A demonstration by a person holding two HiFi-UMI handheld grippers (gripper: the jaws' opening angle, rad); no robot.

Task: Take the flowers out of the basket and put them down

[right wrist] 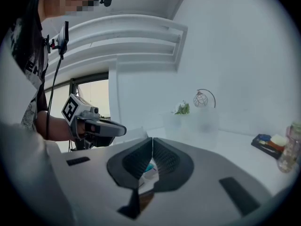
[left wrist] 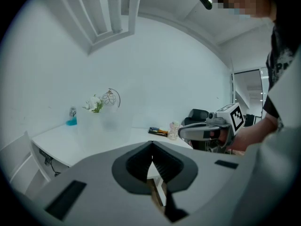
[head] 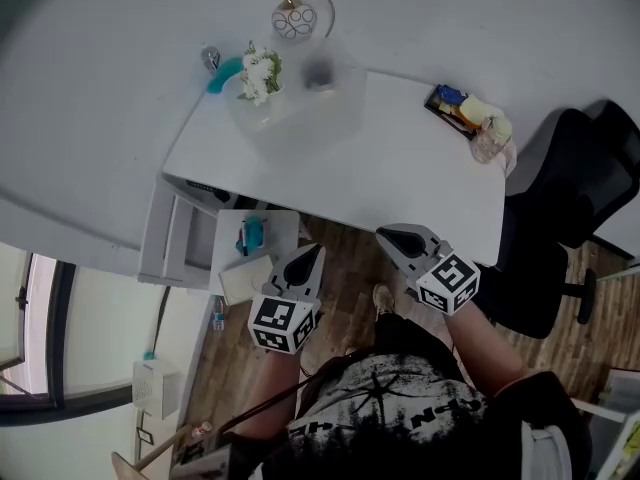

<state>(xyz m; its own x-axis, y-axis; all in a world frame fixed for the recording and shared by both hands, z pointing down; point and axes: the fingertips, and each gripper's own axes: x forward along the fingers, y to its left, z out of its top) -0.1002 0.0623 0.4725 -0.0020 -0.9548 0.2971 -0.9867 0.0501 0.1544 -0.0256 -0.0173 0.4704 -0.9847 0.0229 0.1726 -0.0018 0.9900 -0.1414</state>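
At the far side of the white bench (head: 400, 168), the flowers (head: 258, 73), a small bunch of white blossoms with green leaves, stand at the far left corner of a pale, see-through basket (head: 310, 108). Whether their stems reach down inside it is hard to make out. A round wire ornament (head: 295, 18) sits just behind the basket, and a blue item (head: 222, 74) lies just left of the flowers. Toward the bench's right end lie a dark tray (head: 448, 100) of small coloured things and a clear bottle (head: 490, 146), with a black chair (head: 580, 183) beyond that end.

Both grippers hang off the bench's near edge, above the wooden floor, well apart from the flowers and pointing toward them. The left gripper (head: 315, 251) has its fingers (left wrist: 141, 161) clenched together with nothing between them. The right gripper (head: 385, 233) likewise has its fingers (right wrist: 164, 159) pressed shut on nothing. Each gripper appears in the other's view, side by side.
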